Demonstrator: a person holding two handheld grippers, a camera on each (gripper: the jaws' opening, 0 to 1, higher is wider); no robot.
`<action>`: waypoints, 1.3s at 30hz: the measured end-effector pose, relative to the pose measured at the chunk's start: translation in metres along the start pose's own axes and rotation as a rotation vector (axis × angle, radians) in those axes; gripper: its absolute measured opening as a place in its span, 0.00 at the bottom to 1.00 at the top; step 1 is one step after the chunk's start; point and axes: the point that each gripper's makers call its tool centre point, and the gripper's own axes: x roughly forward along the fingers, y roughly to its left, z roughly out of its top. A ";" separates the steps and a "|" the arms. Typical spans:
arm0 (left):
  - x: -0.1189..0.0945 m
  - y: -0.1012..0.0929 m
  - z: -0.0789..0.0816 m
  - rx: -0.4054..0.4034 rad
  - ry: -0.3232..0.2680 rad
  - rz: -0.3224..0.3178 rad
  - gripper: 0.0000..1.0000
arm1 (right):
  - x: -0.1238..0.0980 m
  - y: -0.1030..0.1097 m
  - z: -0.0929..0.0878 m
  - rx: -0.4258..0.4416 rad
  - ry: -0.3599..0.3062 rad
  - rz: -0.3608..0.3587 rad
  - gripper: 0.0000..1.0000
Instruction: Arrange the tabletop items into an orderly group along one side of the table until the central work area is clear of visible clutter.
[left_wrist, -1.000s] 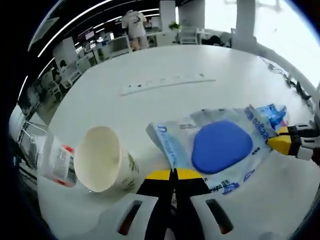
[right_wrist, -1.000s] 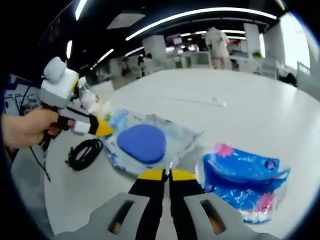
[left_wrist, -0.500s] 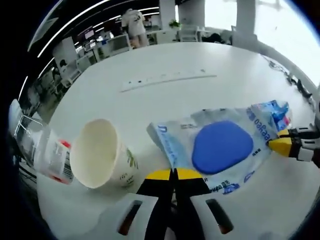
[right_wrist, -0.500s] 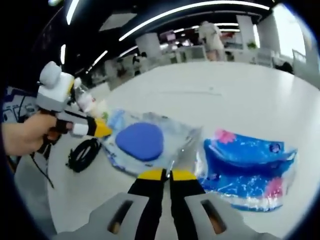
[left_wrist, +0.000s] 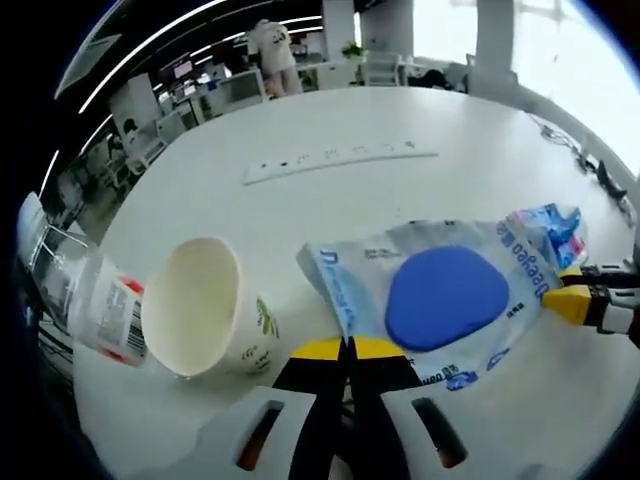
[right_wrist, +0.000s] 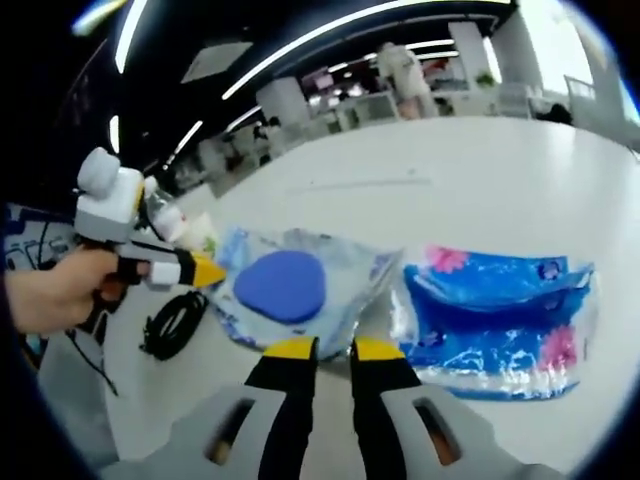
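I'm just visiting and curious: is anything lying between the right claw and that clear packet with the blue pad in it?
Nothing visible does. The right claw sits slightly open right at the near edge of the packet, with only bare white table there. The blue bag lies off to one side, the black cable to the other.

In the left gripper view, the near edge of the clear packet (left_wrist: 440, 290) slips behind the left gripper (left_wrist: 347, 348), so whether the closed tips pinch it cannot be told, and the bottle (left_wrist: 95, 305) is partly cut off by the picture's left side. In the right gripper view, the cable (right_wrist: 172, 322) lies partly behind the left gripper, the print on the blue pouch (right_wrist: 495, 320) is too blurred to read, and the distant person (right_wrist: 398, 68) is too small to make out.
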 end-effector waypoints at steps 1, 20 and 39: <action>0.000 0.000 0.000 -0.002 -0.003 0.000 0.00 | 0.000 0.002 0.000 -0.007 0.002 0.004 0.13; -0.009 0.005 0.014 -0.020 -0.092 0.031 0.13 | -0.001 0.010 -0.005 -0.060 0.024 0.015 0.25; -0.030 -0.013 0.023 -0.053 -0.225 -0.041 0.36 | -0.010 0.017 -0.011 -0.063 0.028 0.037 0.31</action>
